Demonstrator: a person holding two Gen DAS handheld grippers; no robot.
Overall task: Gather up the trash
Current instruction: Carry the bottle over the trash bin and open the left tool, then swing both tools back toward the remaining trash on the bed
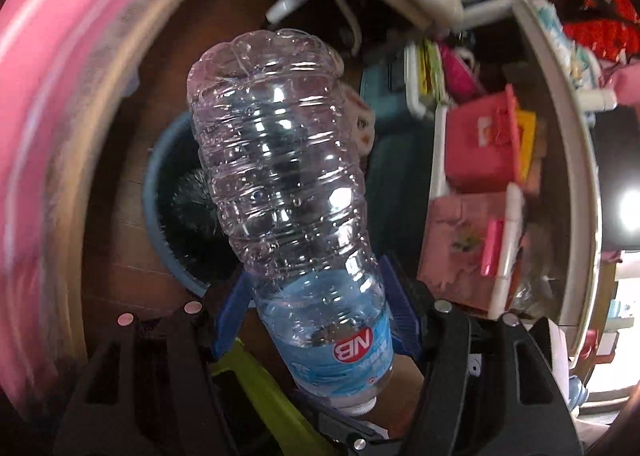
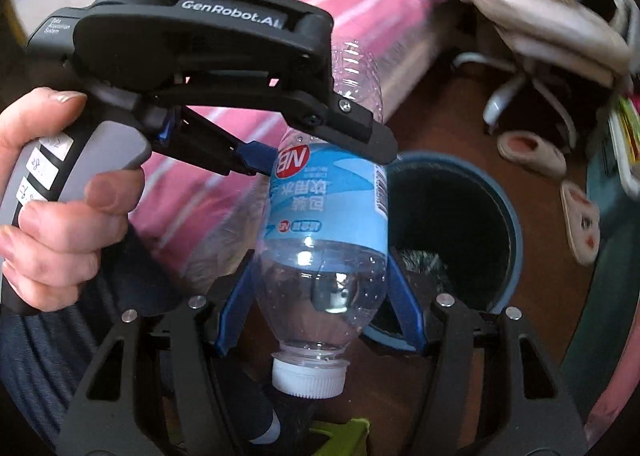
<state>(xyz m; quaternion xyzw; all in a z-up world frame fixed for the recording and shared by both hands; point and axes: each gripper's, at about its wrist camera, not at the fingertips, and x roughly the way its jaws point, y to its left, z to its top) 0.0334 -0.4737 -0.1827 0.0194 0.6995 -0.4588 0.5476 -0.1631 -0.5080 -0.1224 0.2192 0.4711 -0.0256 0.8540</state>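
- A clear ribbed plastic water bottle (image 2: 326, 224) with a light-blue label and a white screw cap is held in the air, cap end toward the cameras and base pointing away, above a brown wooden floor (image 2: 452, 112).
- Both tools grip this one bottle. The right gripper (image 2: 320, 296) has its blue pads (image 2: 406, 308) pressed against the clear shoulder just below the label, one on each side.
- The left gripper (image 1: 316, 308) is clamped on the same bottle at the label band; in the right wrist view it reaches in from the upper left, its blue pad (image 2: 256, 160) against the label edge and its black finger across the far side.
- A person's hand (image 2: 52, 192) wraps the grey handle of the left gripper, with a dark blue sleeve below it.
- Just beyond the bottle stands a round blue bin (image 2: 516, 232) lined with a black bag; the bottle overlaps its near rim in both views, but whether it is directly over the opening I cannot tell.
- A pink striped bed (image 2: 352, 4) runs along the left side.
- A pair of beige slippers (image 2: 532, 152) lies on the floor past the bin, near white chair legs (image 2: 504, 96).
- A white shelf rack (image 1: 440, 160) with pink and red boxes stands to the right.
- A lime-green object (image 1: 264, 388) sits low under the grippers, unclear.
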